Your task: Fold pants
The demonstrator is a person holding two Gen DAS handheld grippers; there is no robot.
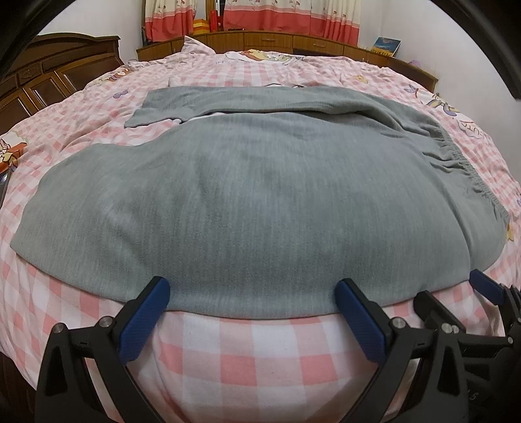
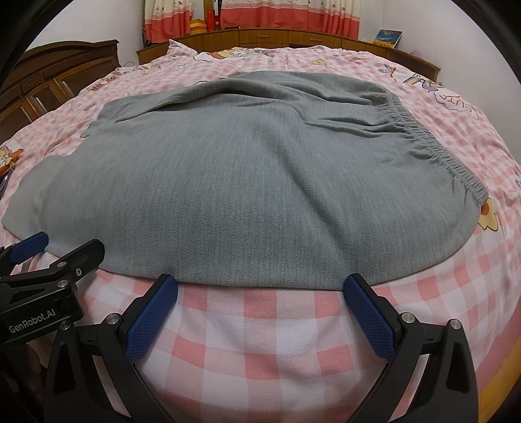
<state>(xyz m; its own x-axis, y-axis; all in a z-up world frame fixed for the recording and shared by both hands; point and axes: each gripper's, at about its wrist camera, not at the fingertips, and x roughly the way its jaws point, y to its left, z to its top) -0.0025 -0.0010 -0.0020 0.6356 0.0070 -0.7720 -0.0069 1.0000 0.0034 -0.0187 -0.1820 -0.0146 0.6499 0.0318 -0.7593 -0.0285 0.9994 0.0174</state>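
Grey pants [image 1: 247, 195] lie spread flat on the bed [image 1: 260, 351] over a pink checked sheet — elastic waistband [image 1: 465, 169] to the right, legs to the left. Left gripper [image 1: 252, 294] sits at the near hem, fingers spread wide, gripping nothing. Right gripper [image 2: 260, 286] just beside it — also spread wide, blue fingertips [image 2: 353, 286] touching the fabric edge. Curtains [image 2: 260, 16] behind.

I am in a home bedroom: a bed [image 1: 260, 358] under pink checked bedding, a carved wooden headboard [image 1: 58, 71], floral curtains [image 1: 286, 19].
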